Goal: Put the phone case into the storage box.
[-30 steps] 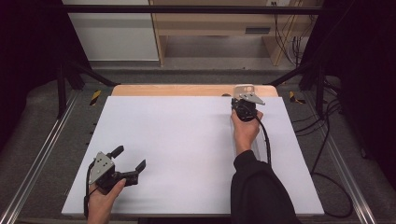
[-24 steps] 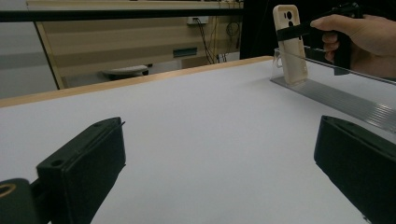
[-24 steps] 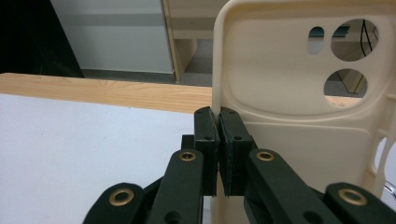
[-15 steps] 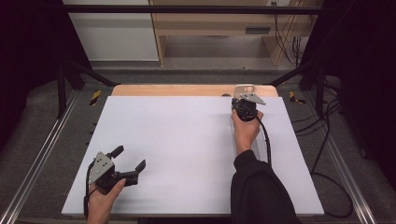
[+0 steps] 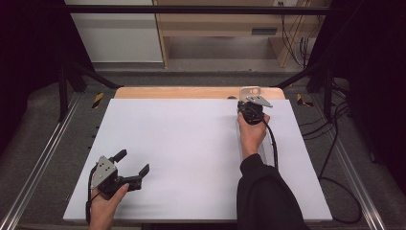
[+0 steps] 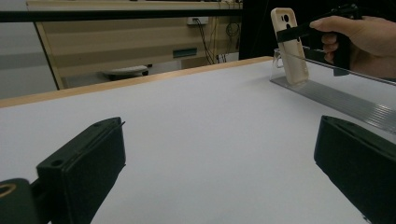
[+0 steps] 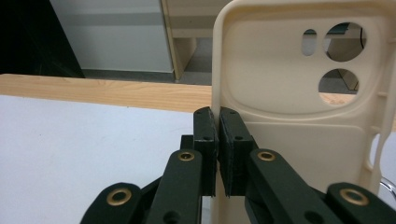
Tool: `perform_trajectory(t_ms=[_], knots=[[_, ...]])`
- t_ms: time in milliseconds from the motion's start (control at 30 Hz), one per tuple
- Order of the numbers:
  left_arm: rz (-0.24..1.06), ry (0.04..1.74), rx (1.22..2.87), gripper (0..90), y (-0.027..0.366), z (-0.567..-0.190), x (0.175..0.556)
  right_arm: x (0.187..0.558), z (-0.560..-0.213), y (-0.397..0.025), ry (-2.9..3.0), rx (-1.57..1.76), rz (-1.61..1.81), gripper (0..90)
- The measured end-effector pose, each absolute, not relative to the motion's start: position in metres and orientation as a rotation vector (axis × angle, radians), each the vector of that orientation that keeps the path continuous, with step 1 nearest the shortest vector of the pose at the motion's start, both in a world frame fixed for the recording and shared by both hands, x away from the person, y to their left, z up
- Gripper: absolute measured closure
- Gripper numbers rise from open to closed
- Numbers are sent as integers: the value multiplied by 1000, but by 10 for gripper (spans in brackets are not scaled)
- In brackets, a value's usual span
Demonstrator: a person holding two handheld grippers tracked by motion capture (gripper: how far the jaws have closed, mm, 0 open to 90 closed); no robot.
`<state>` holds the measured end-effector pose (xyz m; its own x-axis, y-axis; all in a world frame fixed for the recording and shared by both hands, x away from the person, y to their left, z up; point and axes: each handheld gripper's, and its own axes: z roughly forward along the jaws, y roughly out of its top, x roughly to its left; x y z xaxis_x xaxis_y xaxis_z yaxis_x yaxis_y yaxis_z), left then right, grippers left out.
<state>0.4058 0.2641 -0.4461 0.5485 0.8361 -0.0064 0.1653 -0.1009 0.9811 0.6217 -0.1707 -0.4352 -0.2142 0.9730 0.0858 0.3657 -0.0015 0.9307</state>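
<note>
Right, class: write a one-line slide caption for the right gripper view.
Right hand-held gripper shut on the side edge of a cream phone case above the white table.

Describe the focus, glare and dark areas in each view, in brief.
High view: even light on the white table, both sides falling to black, soft overall. Left gripper view: its near jaws blur, while the cream phone case and the clear stand under it look sharper; the stand's ribbed base catches a faint sheen. Right gripper view: the right gripper and case are fairly sharp; the background is soft.
</note>
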Motion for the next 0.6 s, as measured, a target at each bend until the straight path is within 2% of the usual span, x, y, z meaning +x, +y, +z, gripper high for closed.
perform_trajectory(t_ms=[600], knots=[[706, 865, 1601, 17, 264, -446, 406, 621, -433, -173, 1623, 1412, 1222, 778]])
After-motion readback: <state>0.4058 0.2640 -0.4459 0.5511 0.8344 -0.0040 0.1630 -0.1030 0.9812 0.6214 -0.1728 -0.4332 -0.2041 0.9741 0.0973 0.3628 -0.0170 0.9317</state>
